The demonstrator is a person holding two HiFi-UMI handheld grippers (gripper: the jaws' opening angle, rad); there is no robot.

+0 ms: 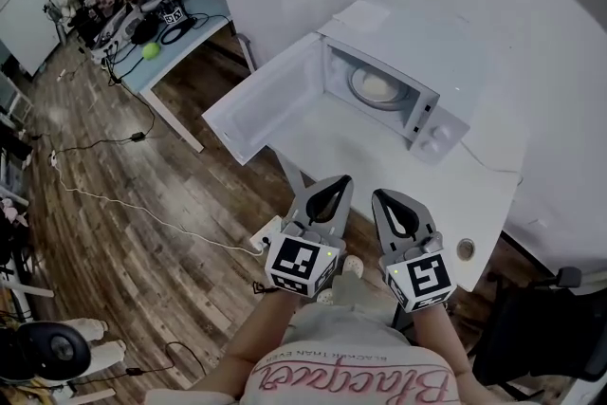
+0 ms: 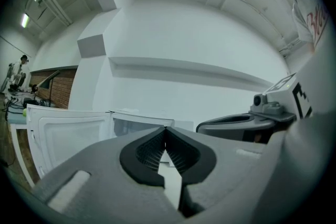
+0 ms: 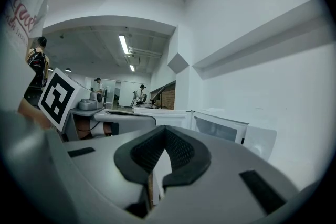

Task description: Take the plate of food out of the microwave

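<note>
- We are holding the left hand-held gripper [image 1: 334, 188] and the right hand-held gripper [image 1: 387, 201] level, both pressed together and empty.
- The round plate of food [image 1: 377, 88] is sitting inside the open, boxy white microwave [image 1: 444, 126] on the bench [image 1: 360, 156].

My head camera is looking steeply down on the open microwave [image 1: 398, 38]; both gripper cameras are facing it level, sharing its door [image 2: 63, 136].
</note>
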